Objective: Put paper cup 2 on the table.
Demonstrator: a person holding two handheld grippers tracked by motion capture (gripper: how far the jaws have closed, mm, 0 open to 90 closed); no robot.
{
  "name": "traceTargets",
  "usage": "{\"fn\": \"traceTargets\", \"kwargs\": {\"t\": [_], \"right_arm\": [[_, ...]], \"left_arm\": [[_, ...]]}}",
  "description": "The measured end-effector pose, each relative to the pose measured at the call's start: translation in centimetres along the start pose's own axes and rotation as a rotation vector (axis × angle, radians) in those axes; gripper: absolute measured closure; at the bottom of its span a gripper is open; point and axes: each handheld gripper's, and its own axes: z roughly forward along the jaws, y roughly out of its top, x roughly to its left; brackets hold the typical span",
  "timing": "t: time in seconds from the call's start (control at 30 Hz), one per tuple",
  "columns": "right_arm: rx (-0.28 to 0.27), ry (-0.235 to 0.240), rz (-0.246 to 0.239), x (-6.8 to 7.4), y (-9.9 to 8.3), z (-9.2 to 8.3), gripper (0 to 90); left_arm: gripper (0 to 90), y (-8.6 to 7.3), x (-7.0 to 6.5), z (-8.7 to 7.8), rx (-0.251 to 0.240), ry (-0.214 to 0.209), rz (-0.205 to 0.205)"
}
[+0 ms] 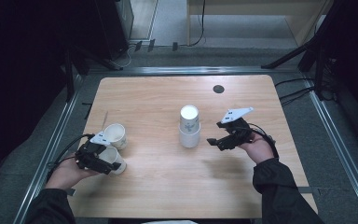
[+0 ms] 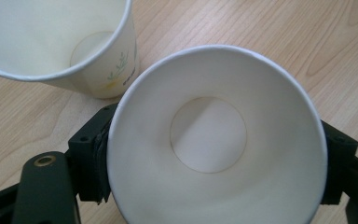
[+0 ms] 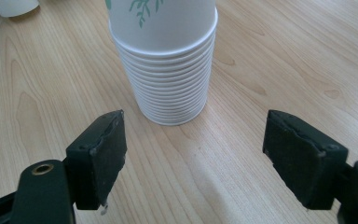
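At about eight o'clock on the counter (image 1: 158,186), the left tongs (image 1: 114,165) have a white paper cup (image 2: 214,140) between their jaws, its open mouth turned toward the tongs' own camera. In the left gripper view a black pad (image 2: 93,154) sits against each side of the cup's wall; whether they press on it or merely flank it I cannot tell. A second cup (image 1: 115,135), with a small plant print, stands upright just beside it, toward eleven o'clock from it.

Near the middle of the counter stands a stack of cups (image 1: 189,127), rims down, with green leaves printed on the topmost. The right tongs (image 1: 213,142) hover at roughly four o'clock from the stack, pointed at it. Their jaws stand wide with nothing between them, a little short of the stack's base.
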Motion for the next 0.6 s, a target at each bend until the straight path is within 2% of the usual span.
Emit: {"fn": "traceTargets", "kwargs": {"t": [0.37,0.47,0.6], "right_arm": [[0.000,0.002,-0.002,0.04,0.01,0.01,21.8],[0.001,0.003,-0.002,0.03,0.01,0.03,21.8],[0.003,0.003,-0.003,0.05,0.00,0.05,21.8]], "left_arm": [[19.4,0.03,-0.05,0.06,0.002,-0.002,-0.001],[11.5,0.22,-0.05,-0.05,-0.007,-0.021,-0.018],[11.2,0.34,-0.20,-0.19,-0.021,-0.032,-0.011]]}}
